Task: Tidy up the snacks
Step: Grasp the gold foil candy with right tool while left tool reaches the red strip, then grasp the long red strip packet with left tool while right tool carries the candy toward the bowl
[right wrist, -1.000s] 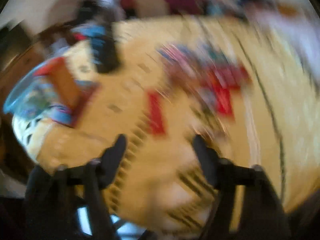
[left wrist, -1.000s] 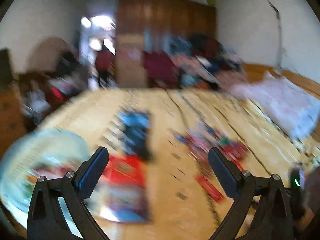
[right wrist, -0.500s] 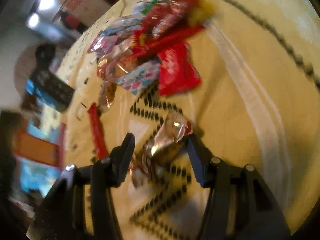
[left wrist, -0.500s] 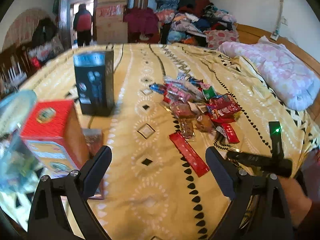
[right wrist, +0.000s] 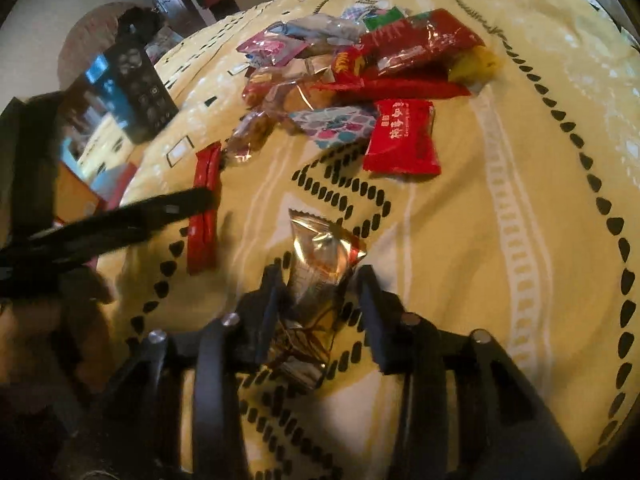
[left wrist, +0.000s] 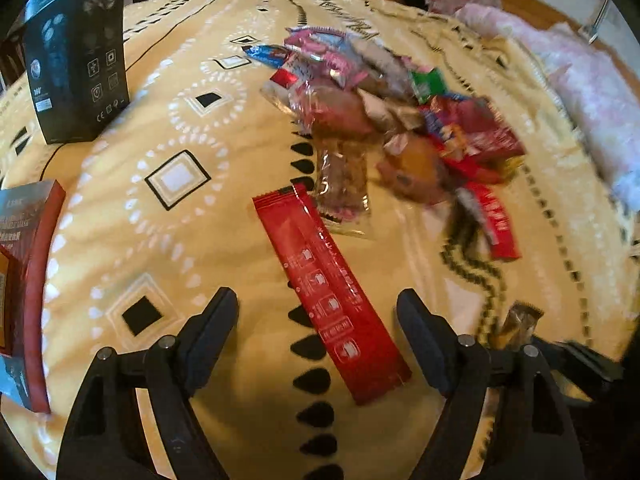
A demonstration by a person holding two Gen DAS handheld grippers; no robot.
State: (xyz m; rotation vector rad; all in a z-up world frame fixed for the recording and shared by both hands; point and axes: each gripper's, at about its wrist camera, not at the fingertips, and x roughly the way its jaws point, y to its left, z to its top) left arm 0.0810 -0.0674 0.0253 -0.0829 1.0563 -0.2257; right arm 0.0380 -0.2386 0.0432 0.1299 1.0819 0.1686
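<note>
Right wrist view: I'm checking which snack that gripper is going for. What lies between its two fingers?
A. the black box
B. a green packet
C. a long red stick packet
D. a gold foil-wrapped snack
D: the gold foil-wrapped snack lies between the fingers of the right gripper, whose jaws are closing around it; the long red stick packet lies off to the left on the bedspread.

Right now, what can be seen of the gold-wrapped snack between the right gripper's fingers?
The gold-wrapped snack is a small pillow pack in shiny, crinkled gold foil with a crimped serrated end pointing away from the camera. It lies on the yellow patterned bedspread, apart from the snack pile. The right gripper straddles it, jaws closing; its left finger looks against the wrapper, the other side unclear. Print unreadable.
</note>
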